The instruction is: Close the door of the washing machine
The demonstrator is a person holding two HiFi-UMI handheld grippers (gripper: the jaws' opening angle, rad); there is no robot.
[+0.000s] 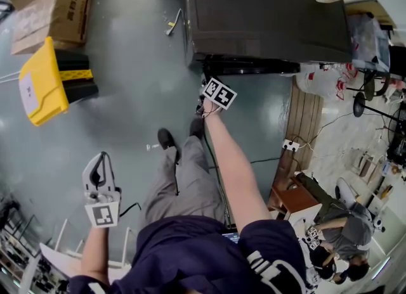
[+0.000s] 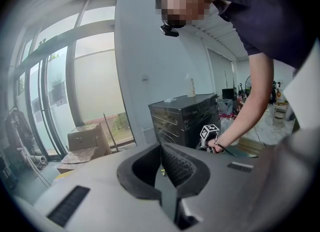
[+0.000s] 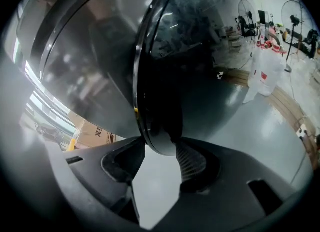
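Note:
In the head view the dark washing machine point(image 1: 266, 14) stands at the top, seen from above. My right gripper point(image 1: 206, 104) reaches low to its front on an outstretched arm. The right gripper view shows the round dark glass door point(image 3: 190, 66) standing ajar from the machine's front point(image 3: 80, 61). The door's lower rim point(image 3: 152, 141) sits between the tips of my right gripper point(image 3: 157, 158), whose jaws stand apart. My left gripper point(image 1: 98, 175) hangs at my left side, far from the machine. In its own view the left gripper point(image 2: 161, 168) is shut and holds nothing, and the machine point(image 2: 185, 118) shows beyond.
A yellow folded sign point(image 1: 41, 83) and cardboard boxes point(image 1: 54, 7) lie at the left on the grey floor. Right of the machine are white bags point(image 1: 323, 77), a wooden pallet point(image 1: 304, 121) and a power strip point(image 1: 290, 145). A person point(image 1: 342, 229) crouches at the lower right.

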